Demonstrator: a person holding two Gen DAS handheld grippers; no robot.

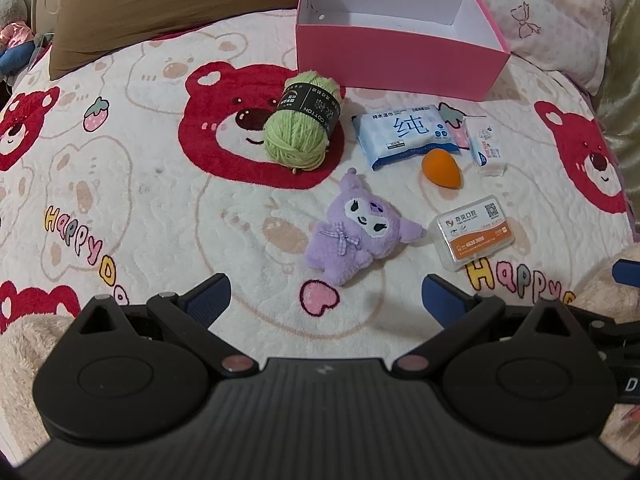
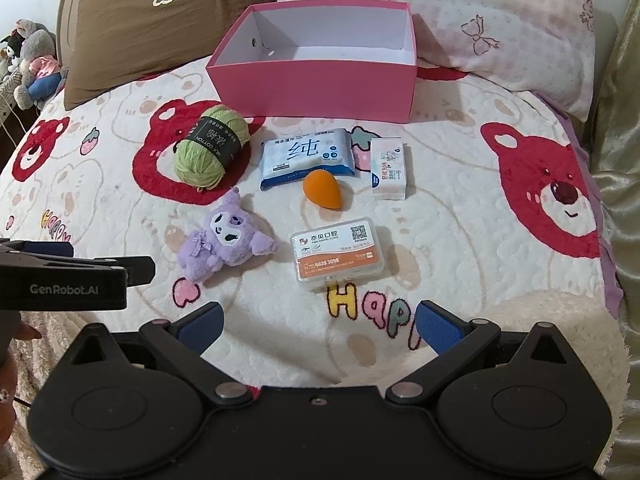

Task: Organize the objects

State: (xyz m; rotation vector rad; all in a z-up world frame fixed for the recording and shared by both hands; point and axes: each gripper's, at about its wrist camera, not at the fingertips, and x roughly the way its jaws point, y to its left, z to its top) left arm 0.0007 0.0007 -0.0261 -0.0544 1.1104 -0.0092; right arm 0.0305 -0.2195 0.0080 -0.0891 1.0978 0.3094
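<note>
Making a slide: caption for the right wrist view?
Open right gripper faces six small items before an empty pink box on a bear-print blanket.

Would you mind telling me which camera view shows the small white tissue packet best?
The right wrist view: the white tissue packet lies face up there, its whole printed top visible, beside the wet wipes pack. In the left wrist view the same packet sits near the right edge, foreshortened and more distorted.

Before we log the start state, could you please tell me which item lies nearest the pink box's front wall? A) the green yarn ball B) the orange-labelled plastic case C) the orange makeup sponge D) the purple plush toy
A: the green yarn ball lies just before the pink box; the others sit nearer the grippers.
</note>
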